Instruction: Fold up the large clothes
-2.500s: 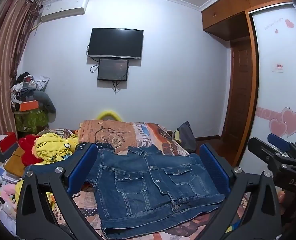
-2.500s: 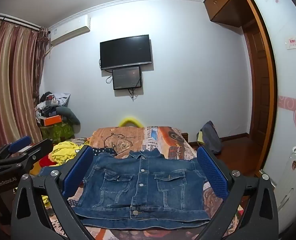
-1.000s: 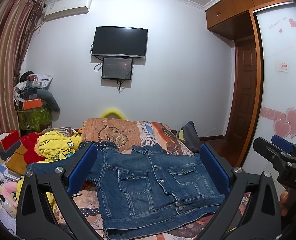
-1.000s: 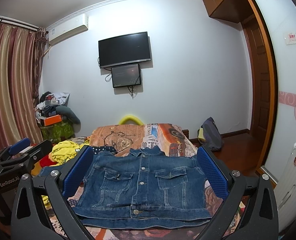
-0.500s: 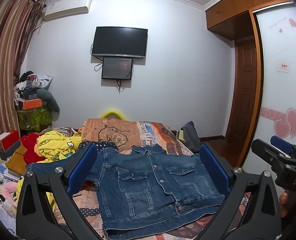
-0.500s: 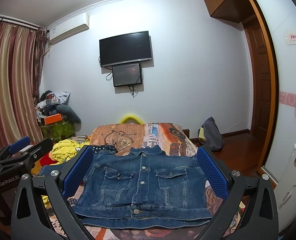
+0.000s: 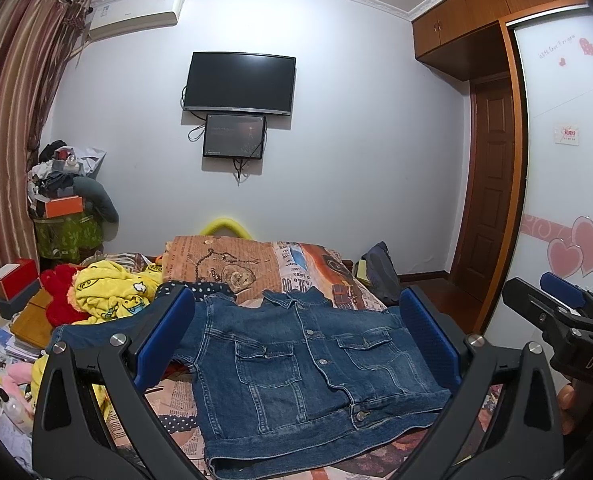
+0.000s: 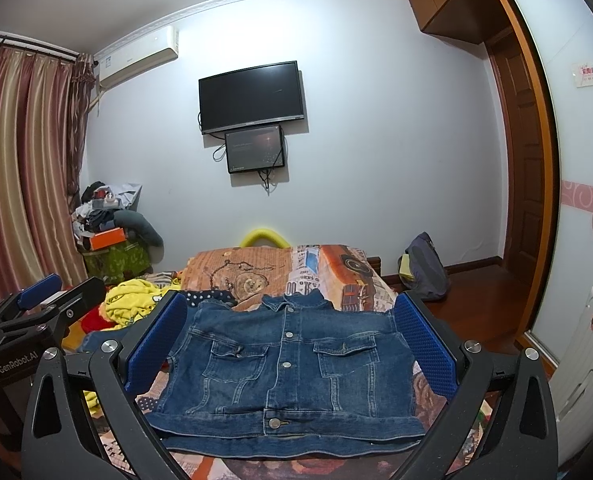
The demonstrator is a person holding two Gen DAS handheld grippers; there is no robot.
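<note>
A blue denim jacket (image 7: 308,364) (image 8: 288,364) lies flat on the bed, front up and buttoned, collar toward the far wall. One sleeve stretches out to the left (image 7: 96,330). My left gripper (image 7: 296,336) hovers above the jacket's near side, open, with nothing between its blue pads. My right gripper (image 8: 292,336) also hangs open over the jacket, holding nothing. Each gripper shows at the edge of the other's view: the right one (image 7: 564,312) and the left one (image 8: 48,300).
The bed (image 7: 256,264) has an orange printed cover. Yellow and red clothes (image 7: 104,288) are piled at its left. A cluttered stand (image 7: 64,208) stands in the left corner, a dark backpack (image 8: 424,268) on the floor at right, a white suitcase (image 8: 592,328) near right.
Both grippers have stayed open over the jacket with only slight drift of the views. The jacket has not moved.
</note>
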